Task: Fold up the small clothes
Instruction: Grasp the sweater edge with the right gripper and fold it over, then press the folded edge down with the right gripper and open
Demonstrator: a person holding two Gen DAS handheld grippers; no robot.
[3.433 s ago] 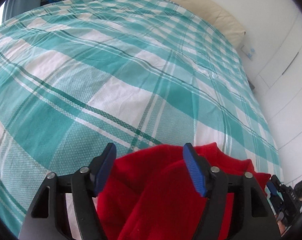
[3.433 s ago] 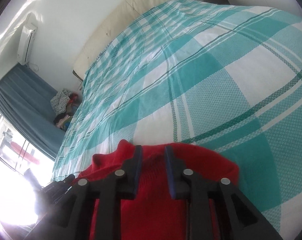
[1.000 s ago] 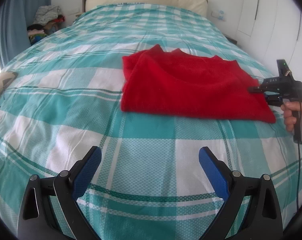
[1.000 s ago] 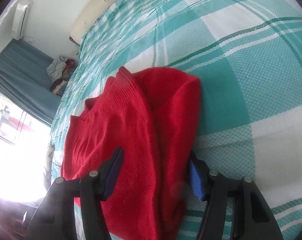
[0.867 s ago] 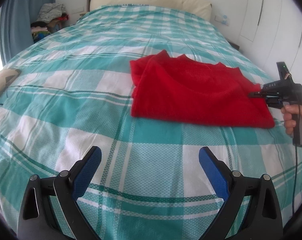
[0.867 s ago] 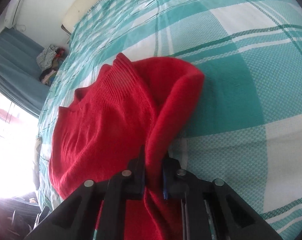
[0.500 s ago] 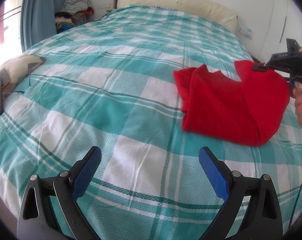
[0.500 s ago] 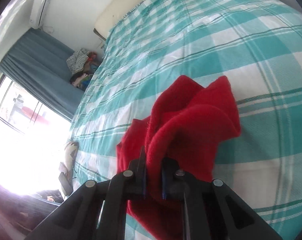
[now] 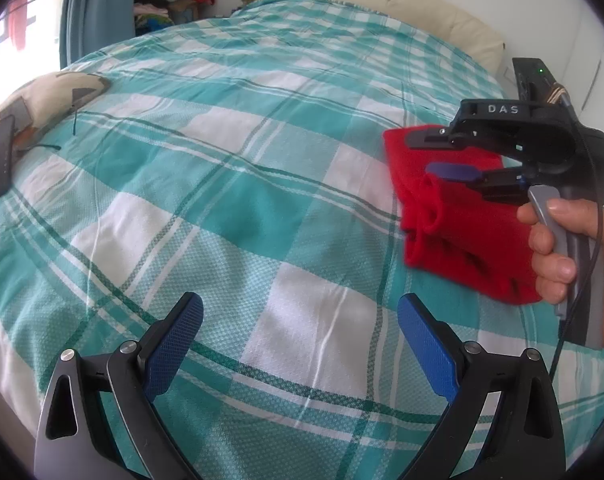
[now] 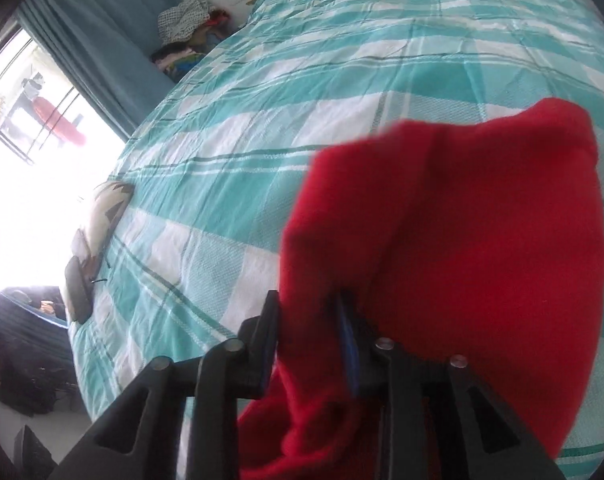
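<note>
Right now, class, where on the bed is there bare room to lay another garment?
Free: the bedspread between the red sweater and the cushion at the window edge, and up toward the headboard. Crowded: around the sweater, under the right claw.

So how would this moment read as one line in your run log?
left gripper: open, empty | right gripper: jaws just opening, red sweater between them | sweater: folded over on checked bedspread

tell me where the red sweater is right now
In the left wrist view the red sweater lies bunched on the checked bed at the right, with the right gripper over its top edge, jaws just opening.
</note>
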